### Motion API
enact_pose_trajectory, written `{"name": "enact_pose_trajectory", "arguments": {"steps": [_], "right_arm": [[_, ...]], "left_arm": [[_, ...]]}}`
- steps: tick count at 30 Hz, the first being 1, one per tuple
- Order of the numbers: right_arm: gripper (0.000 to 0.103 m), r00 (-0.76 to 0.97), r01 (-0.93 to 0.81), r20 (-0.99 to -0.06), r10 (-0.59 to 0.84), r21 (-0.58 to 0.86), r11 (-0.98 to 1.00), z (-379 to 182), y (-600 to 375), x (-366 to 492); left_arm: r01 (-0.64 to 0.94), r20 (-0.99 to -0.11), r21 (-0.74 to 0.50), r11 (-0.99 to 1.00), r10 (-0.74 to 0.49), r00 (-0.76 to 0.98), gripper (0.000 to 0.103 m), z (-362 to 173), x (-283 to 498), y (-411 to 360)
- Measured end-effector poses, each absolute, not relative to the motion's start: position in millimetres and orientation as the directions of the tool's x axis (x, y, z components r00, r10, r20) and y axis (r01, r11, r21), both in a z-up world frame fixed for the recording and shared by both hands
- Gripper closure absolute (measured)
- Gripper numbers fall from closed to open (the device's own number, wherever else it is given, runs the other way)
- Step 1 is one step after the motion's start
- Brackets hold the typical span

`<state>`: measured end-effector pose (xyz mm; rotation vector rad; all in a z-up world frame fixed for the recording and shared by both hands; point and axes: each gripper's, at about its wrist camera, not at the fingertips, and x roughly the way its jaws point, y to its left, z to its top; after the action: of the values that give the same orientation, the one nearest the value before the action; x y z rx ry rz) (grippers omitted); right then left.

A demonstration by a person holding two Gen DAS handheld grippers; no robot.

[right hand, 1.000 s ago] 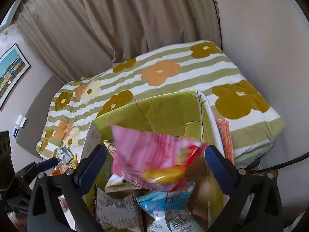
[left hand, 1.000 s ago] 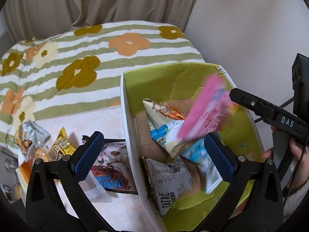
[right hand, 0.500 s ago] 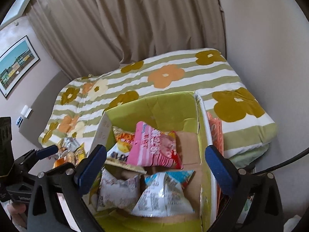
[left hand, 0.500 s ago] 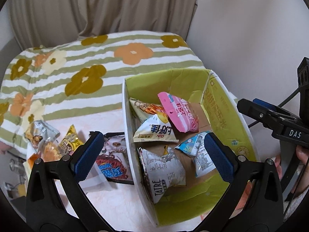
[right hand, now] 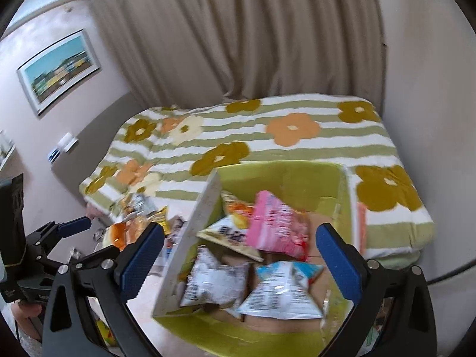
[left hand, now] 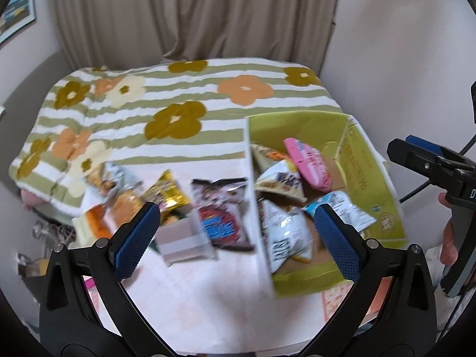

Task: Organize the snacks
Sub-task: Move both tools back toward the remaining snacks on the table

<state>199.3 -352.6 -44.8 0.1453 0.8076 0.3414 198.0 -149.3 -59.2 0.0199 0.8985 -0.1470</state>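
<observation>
A green cardboard box point(left hand: 369, 160) point(right hand: 285, 178) stands on a pink cloth and holds several snack bags, among them a pink bag point(left hand: 308, 163) point(right hand: 275, 226), a white bag point(left hand: 285, 238) point(right hand: 212, 279) and a blue-white bag point(left hand: 342, 208) point(right hand: 282, 291). Loose snacks lie left of the box: a dark red-blue bag point(left hand: 221, 211), a yellow bag point(left hand: 168, 193), orange and silver bags point(left hand: 116, 196). My left gripper point(left hand: 235, 239) is open and empty above the loose snacks and the box's left wall. My right gripper point(right hand: 239, 263) is open and empty above the box.
A bed with a green-striped flowered quilt point(left hand: 178, 110) point(right hand: 267, 136) lies behind. Beige curtains point(right hand: 238, 29) hang at the back and a framed picture point(right hand: 59, 71) on the left wall. A small grey-white box point(left hand: 184, 242) lies among the loose snacks.
The pink bag fell from my right gripper into the box and lies there. Both grippers have pulled back and up; the left view has swung left over the loose snacks.
</observation>
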Motion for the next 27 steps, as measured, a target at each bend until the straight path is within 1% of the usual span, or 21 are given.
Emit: {"name": "enact_pose_trajectory", "arguments": {"steps": [6,12,15,21,24,27], "right_arm": [[0.001,0.624,-0.323,-0.668,0.405,0.252,0.912,-45,-297,191],[0.001,0.602,-0.34,-0.682,0.414,0.251,0.906,-64,-231,187],[0.001,0.58,-0.327,-0.698,0.42,0.273,0.905,-78,-203,186],[0.001,0.554,-0.24,-0.739,0.382,0.298,0.924,-113,-155,184],[0.001,0.539,-0.175,-0.76,0.362,0.319,0.931,-136,-137,181],[0.001,0.54,-0.114,-0.78,0.316,0.304,0.946,-158,-125,177]], "left_arm": [[0.065,-0.787,-0.042,0.997,-0.073,0.613,0.0,-68,174,-88],[0.067,-0.806,-0.023,0.997,-0.058,0.589,0.0,-82,159,-14],[0.084,-0.819,-0.038,0.996,-0.079,0.568,0.0,-95,155,21],[0.142,-0.852,-0.075,0.987,-0.138,0.505,0.0,-134,157,69],[0.185,-0.864,-0.083,0.979,-0.163,0.476,0.0,-156,159,82],[0.219,-0.876,-0.096,0.971,-0.187,0.445,0.001,-178,162,90]]}}
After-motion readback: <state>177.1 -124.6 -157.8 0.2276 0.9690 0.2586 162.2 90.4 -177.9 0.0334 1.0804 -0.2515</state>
